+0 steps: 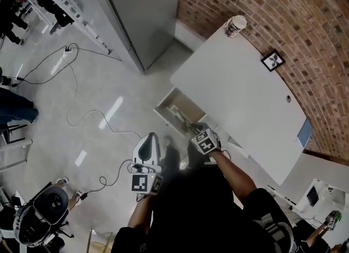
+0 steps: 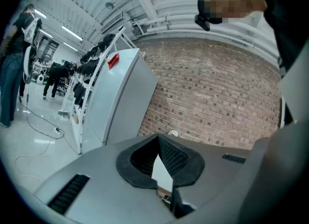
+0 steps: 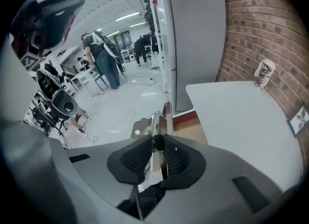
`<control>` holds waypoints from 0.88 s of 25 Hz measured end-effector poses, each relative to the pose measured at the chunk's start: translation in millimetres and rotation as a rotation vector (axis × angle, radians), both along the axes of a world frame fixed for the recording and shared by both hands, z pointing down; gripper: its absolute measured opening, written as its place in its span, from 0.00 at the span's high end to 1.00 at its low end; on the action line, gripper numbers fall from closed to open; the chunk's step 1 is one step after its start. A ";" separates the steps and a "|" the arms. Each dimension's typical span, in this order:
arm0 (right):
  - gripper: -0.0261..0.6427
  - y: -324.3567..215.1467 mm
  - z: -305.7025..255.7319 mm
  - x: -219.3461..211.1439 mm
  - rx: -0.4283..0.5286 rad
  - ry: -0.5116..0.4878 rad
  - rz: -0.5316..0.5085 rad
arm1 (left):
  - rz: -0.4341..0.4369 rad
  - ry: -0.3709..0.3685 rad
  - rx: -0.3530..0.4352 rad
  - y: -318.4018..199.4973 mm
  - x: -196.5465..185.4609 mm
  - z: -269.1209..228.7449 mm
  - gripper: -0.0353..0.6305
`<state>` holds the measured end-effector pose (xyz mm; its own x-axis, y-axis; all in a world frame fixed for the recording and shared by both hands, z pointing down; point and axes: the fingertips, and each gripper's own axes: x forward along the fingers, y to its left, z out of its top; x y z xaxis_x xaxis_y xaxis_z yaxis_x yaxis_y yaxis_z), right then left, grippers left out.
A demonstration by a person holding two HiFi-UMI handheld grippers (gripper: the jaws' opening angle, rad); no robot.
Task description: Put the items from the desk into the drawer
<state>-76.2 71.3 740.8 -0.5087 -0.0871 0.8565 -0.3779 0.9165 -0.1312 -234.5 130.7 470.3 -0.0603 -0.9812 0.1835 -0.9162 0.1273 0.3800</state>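
The left tongs [image 2: 158, 142] are clenched with nothing in them, their pads meeting at the tip, and hang beside the person's body, well clear of the bench [image 1: 240, 91]. The right tongs [image 3: 155, 145] grip the thin upright front of the open drawer [image 3: 161, 118], which sticks out from under the bench's near edge. Only the right gripper view shows this grip; in the head view the marker cube [image 1: 205, 140] covers it. The items lie well beyond both tongs: a picture frame [image 1: 272, 60] by the brick wall [image 1: 283, 23] and a patterned cup [image 1: 235, 25] at the far corner. The head view alone shows a blue object [image 1: 304, 132] at the bench's right end.
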 end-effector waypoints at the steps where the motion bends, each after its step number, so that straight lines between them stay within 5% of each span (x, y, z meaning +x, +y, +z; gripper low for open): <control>1: 0.86 1.7 10.9 -2.6 -0.003 0.016 -0.006 | -0.004 0.002 -0.002 1.8 -3.4 2.7 0.94; 22: 0.86 -35.8 242.3 -18.7 0.015 0.279 -0.025 | -0.015 0.070 -0.160 -0.1 -11.8 98.3 0.94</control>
<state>-94.9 35.6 983.1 -0.2552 -0.0909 0.9626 -0.3747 0.9271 -0.0118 -246.3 130.6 568.6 -0.0566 -0.9382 0.3414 -0.8858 0.2049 0.4164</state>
